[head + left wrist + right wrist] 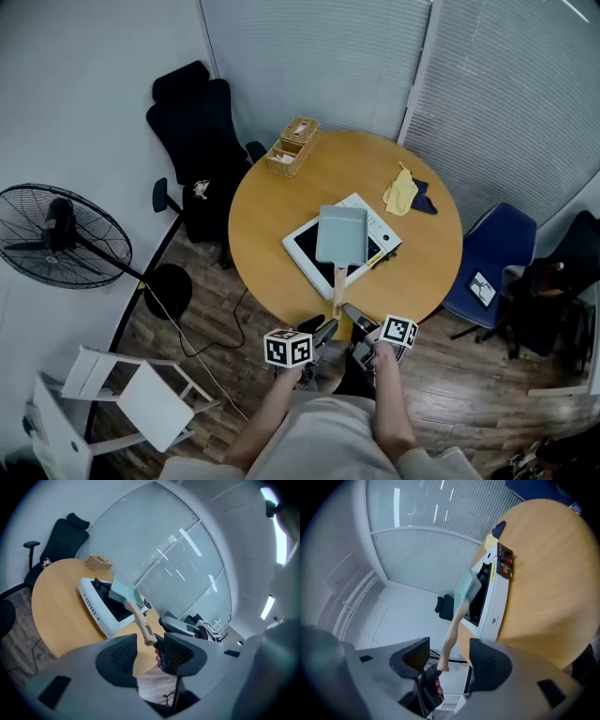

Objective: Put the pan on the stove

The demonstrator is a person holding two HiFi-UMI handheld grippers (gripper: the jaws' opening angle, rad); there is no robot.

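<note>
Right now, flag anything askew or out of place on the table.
The pan sits on the stove, but its wooden handle juts off the stove to about the table edge, where it could get knocked. Nothing spilled or damaged.

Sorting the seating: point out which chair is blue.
The blue chair, right of the table. The office chair at upper left is black; the lower-left chair is white.

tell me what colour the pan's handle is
The handle is pale tan, like light wood. The left gripper view shows it best.
</note>
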